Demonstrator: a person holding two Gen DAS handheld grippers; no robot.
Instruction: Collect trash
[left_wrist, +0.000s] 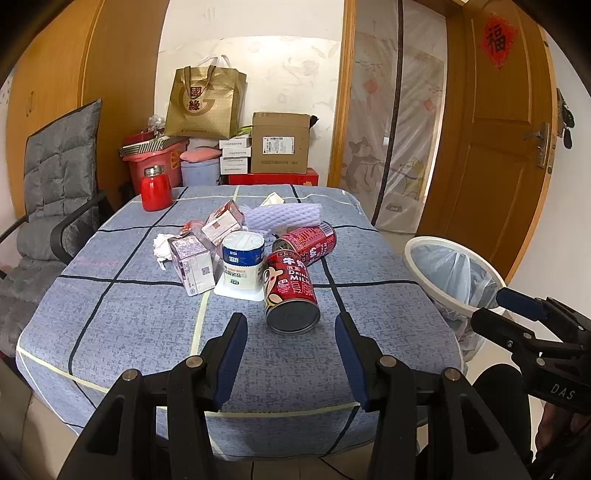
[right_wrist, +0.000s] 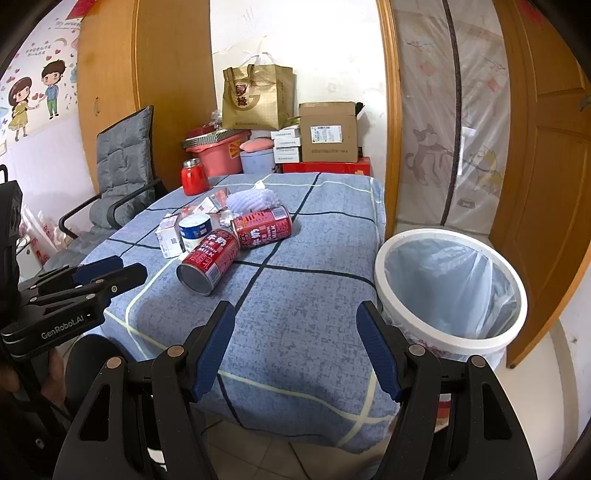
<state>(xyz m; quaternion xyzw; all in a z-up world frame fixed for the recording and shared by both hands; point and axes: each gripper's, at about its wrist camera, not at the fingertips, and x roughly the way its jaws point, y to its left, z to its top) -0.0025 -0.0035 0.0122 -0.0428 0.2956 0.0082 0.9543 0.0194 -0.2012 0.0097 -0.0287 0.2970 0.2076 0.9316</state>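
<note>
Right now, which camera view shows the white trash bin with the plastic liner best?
The right wrist view: the trash bin shows its whole round rim and the liner inside, standing beside the table. The left wrist view shows only part of its rim at the right, cut off by the right gripper.

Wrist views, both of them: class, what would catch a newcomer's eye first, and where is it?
Two red milk cans lie on their sides in the middle of the blue checked tablecloth, amid cartons and a white tub. Beside the table's right edge stands a white bin with a clear liner. Both the left claw and the right claw hang open and empty at the near edge.
</note>
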